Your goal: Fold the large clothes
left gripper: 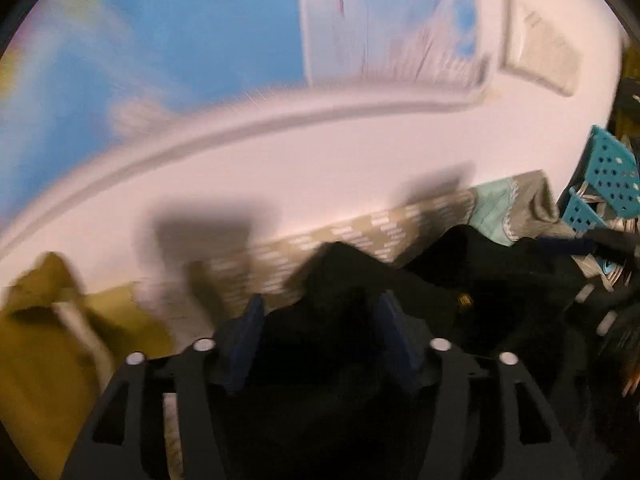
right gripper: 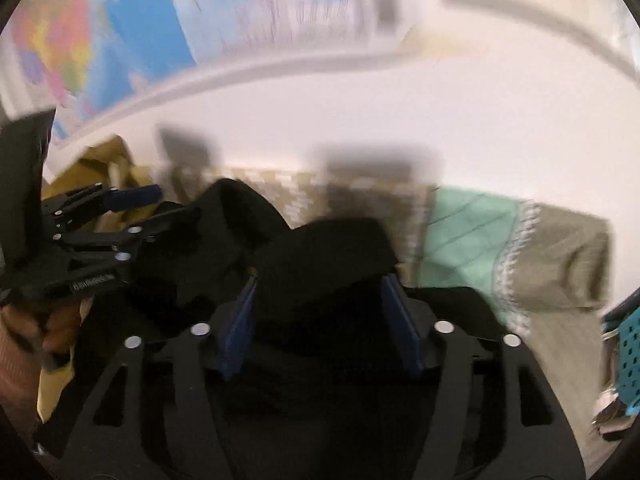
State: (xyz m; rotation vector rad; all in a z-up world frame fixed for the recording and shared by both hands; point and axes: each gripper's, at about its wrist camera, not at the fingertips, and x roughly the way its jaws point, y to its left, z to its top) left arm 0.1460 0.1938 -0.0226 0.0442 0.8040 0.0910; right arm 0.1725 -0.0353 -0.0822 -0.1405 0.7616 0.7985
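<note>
A black garment (left gripper: 440, 280) lies bunched on the white table (left gripper: 320, 152). In the left wrist view my left gripper (left gripper: 320, 300) stands wide, its blue pads (left gripper: 250, 332) on either side of a raised fold of the black cloth. The right wrist view is much the same: my right gripper (right gripper: 322, 280) has its jaws apart around a hump of the black garment (right gripper: 320, 248). The cloth sits loosely in both gaps, and I see no pad pressing on it. In the right wrist view my left gripper (right gripper: 160, 212) shows at the left, held by a hand (right gripper: 36, 332). Both views are blurred.
Under the black garment lie a tan patterned cloth (left gripper: 360, 232), a mint green cloth (right gripper: 468, 232) and an olive-yellow garment (left gripper: 40, 340). A teal perforated basket (left gripper: 612, 172) stands at the right edge. A coloured world map (left gripper: 180, 40) hangs behind the table.
</note>
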